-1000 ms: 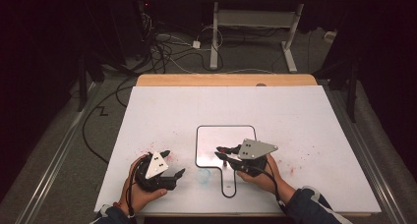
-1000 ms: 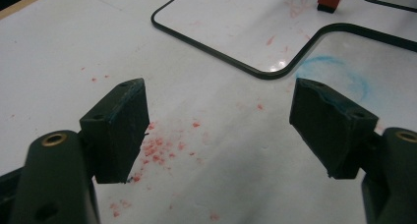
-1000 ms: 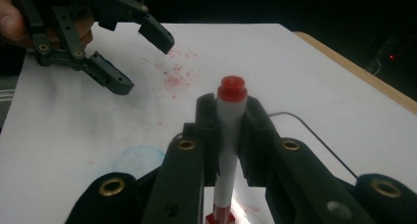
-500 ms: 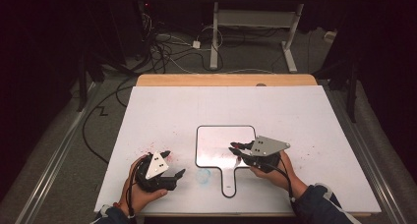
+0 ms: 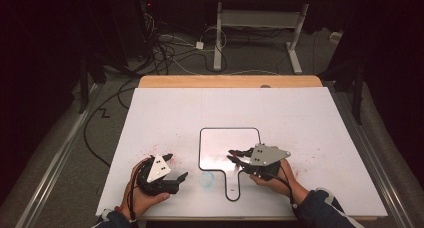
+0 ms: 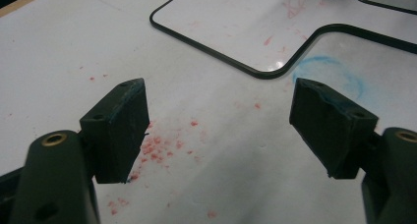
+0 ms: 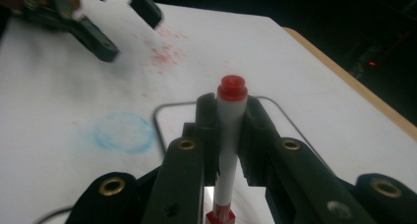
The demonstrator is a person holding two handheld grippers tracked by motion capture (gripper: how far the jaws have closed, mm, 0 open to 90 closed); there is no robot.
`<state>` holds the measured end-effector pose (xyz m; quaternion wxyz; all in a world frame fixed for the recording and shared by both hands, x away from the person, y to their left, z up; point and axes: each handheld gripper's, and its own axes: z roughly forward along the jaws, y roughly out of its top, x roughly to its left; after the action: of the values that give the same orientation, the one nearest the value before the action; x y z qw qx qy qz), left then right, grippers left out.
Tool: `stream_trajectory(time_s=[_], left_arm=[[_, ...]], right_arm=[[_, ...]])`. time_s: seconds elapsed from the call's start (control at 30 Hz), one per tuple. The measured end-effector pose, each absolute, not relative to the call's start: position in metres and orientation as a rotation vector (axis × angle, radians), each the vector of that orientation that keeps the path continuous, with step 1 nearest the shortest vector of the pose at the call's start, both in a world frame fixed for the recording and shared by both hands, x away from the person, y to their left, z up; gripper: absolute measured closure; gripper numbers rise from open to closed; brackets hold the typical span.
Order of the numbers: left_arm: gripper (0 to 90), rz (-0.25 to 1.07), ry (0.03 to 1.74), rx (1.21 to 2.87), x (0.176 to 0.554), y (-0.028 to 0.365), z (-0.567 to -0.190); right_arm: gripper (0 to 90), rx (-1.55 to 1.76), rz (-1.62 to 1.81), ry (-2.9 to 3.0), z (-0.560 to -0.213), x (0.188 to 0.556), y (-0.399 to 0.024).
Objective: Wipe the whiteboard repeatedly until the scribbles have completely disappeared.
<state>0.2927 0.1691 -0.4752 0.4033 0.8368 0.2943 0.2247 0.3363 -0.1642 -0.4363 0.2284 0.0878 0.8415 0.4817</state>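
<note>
Fingers first: right gripper (image 7: pixel 231 130) is clamped on a red-capped marker (image 7: pixel 230 135), w/ pads (image 7: pixel 206 130) squeezing the white barrel, cap pointing up between them. Left gripper (image 6: pixel 216 126) sits wide open, nothing in it, low over the table (image 5: pixel 310 123) beside the small whiteboard (image 5: pixel 220 148). Marker hangs over the board's lower right corner near the handle. Risk, IMO: the barrel is slim & slick, so it could twist or slide when the tip presses down. Board's loose too, and w/o the left bracing it, it may skate.
</note>
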Motion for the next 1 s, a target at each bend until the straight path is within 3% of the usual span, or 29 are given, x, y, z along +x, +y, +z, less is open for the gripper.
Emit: stream_trajectory(time_s=[0.13,0.5,1.0], left_arm=[[22.1,0.568,0.741,2.117,0.293,0.168,-0.475],[22.1,0.566,0.734,2.115,0.292,0.169,-0.475],[22.1,0.565,0.732,2.121,0.292,0.167,-0.475]], right_arm=[[81.5,0.289,1.332,2.285,-0.438,0.343,-0.17],[81.5,0.227,1.427,2.31,-0.442,0.338,-0.134],[81.5,0.397,1.286,2.211,-0.438,0.365,-0.207]])
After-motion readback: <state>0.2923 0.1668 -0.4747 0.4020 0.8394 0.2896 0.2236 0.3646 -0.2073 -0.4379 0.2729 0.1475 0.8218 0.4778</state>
